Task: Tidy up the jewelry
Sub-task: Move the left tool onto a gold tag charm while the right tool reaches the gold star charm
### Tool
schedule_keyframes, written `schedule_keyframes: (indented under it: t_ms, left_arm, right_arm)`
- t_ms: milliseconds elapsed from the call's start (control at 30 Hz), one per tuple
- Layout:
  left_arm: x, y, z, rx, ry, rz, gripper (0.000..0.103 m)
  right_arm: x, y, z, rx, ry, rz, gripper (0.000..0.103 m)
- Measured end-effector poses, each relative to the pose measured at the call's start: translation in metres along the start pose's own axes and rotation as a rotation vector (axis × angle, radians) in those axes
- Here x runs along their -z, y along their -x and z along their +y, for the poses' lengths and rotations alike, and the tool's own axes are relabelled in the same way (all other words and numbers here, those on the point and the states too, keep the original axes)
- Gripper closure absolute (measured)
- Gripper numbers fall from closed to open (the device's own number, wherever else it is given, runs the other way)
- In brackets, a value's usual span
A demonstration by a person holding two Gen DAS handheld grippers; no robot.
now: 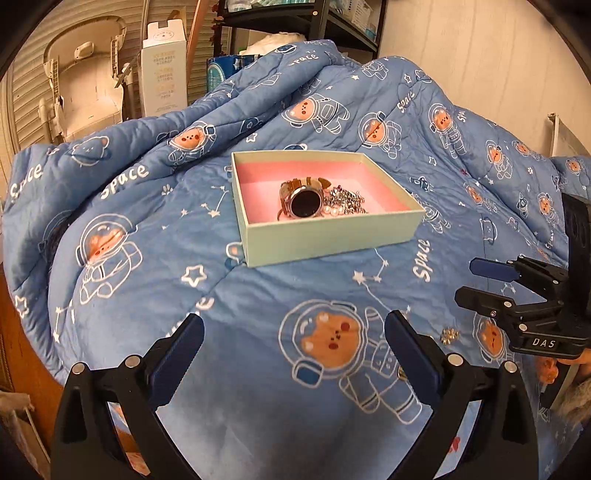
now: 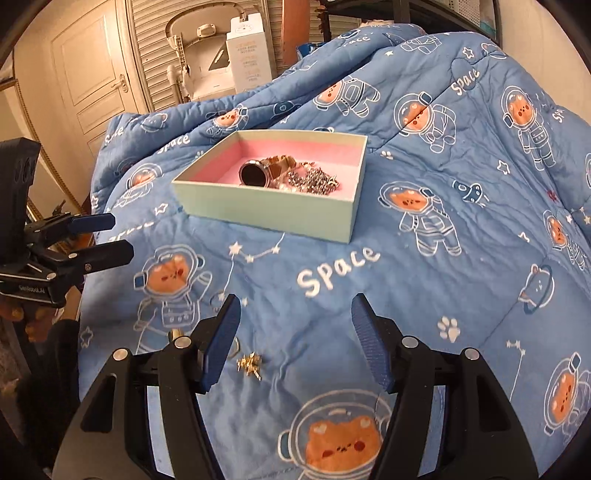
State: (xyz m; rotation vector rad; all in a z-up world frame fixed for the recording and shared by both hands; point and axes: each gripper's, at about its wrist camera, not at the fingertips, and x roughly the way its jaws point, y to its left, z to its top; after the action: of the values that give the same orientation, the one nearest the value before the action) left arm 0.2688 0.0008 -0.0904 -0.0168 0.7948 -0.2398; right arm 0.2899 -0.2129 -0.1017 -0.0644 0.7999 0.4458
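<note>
A pale green box [image 1: 332,236] with pink lining sits on a blue space-print quilt. It also shows in the right wrist view [image 2: 266,210]. Inside lie a round watch [image 1: 303,203] [image 2: 255,174], pearls and a silver chain heap [image 1: 345,199] [image 2: 314,181]. A small gold brooch [image 2: 250,363] lies loose on the quilt just inside my right gripper's left finger; it shows in the left wrist view [image 1: 448,335]. A gold ring [image 2: 233,347] lies partly hidden behind that finger. My right gripper [image 2: 295,339] is open and empty. My left gripper [image 1: 295,354] is open and empty, nearer than the box.
The quilt [image 1: 147,295] bunches up in folds behind the box. A white carton [image 1: 162,74], a cream plastic seat [image 1: 88,88] and a dark shelf unit [image 1: 303,22] stand behind. A door [image 2: 92,74] is at the far left.
</note>
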Motion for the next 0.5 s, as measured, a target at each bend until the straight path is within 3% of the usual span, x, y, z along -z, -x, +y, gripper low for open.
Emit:
schedule_keyframes:
  t_ms: [400, 500]
  left_arm:
    - [0.05, 0.018, -0.033, 0.011, 0.0, -0.005, 0.008]
    - [0.056, 0.015, -0.041, 0.018, 0.0, 0.003, 0.018]
  right_arm:
    - [0.048, 0.012, 0.021, 0.035, 0.023, 0.023, 0.054]
    - [0.05, 0.01, 0.025, 0.038, 0.019, 0.027, 0.058]
